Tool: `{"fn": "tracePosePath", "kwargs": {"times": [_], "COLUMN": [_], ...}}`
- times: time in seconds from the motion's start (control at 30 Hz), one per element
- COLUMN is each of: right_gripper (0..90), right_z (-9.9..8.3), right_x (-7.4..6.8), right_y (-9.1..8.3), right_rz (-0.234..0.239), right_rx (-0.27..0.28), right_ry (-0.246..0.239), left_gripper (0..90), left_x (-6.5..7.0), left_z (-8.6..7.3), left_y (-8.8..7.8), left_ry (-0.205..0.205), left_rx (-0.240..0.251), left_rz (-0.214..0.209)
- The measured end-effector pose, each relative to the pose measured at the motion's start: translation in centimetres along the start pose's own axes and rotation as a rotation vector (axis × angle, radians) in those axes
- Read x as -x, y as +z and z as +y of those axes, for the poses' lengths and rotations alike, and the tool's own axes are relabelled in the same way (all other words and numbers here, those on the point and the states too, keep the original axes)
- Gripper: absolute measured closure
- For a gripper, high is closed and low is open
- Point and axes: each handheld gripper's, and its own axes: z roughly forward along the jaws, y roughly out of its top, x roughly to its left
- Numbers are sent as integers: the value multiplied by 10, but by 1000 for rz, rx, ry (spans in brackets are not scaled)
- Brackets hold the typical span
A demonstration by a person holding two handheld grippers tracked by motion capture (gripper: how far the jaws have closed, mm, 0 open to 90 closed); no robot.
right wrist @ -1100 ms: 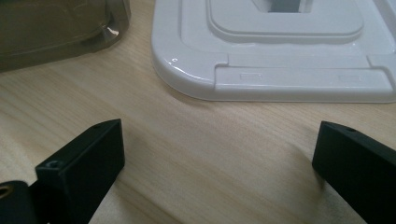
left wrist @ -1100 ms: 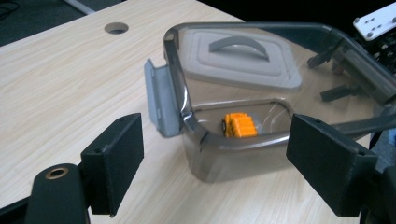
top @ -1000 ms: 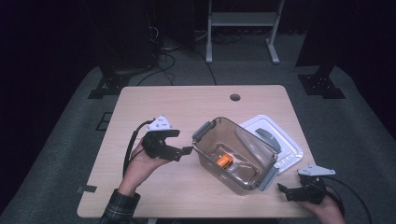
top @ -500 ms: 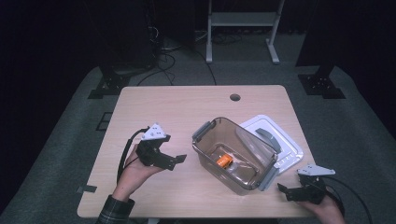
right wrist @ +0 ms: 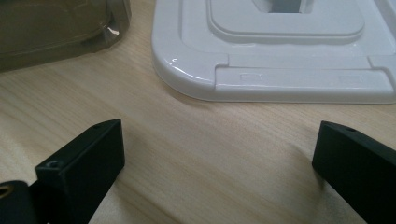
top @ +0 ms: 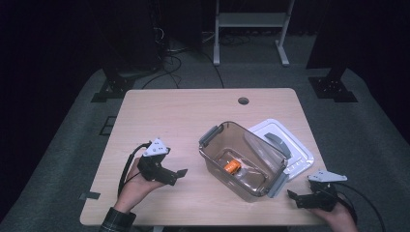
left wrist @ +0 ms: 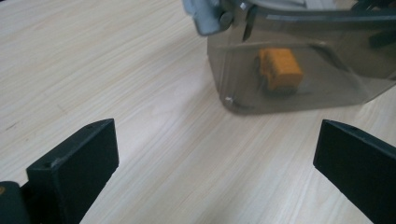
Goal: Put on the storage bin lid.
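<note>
One smoky transparent plastic box (top: 241,162) with grey latches, mid-table, holding an orange block (top: 231,166); white lid (top: 290,150) touching behind. Left gripper (top: 176,174) near, jaws just opened wide, empty. Right gripper (top: 296,198) agape, empty.

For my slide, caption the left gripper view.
Open left gripper faces a tinted container holding an orange block.

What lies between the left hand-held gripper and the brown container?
Nothing: bare wooden table separates the left hand-held gripper from the brown container, as the left gripper view shows. Its jaws have just been opening, nothing between them.
</note>
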Motion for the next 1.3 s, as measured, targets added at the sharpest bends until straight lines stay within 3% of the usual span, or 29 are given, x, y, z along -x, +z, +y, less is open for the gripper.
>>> {"fn": "tracePosePath", "kwargs": {"times": [0.57,0.73,1.13,1.2,1.3], "right_gripper": [13,15,15,15,15], "right_z": [-1,1,9,11,13], "right_x": [1,1,4,4,6], "right_y": [-1,-2,-11,-12,-14], "right_rz": [21,26,4,0,-7], "right_rx": [-1,-8,40,48,56], "right_ry": [-22,-22,-14,-18,-16], "left_gripper": [0,0,0,0,0], "left_x": [-11,-16,-17,-16,-17], "left_z": [-44,-56,-74,-75,-77], "left_y": [8,12,22,23,24], "left_ry": [-7,-18,-6,24,23], "left_rx": [-95,-125,-206,-207,-186], "left_rz": [49,45,37,50,54]}}
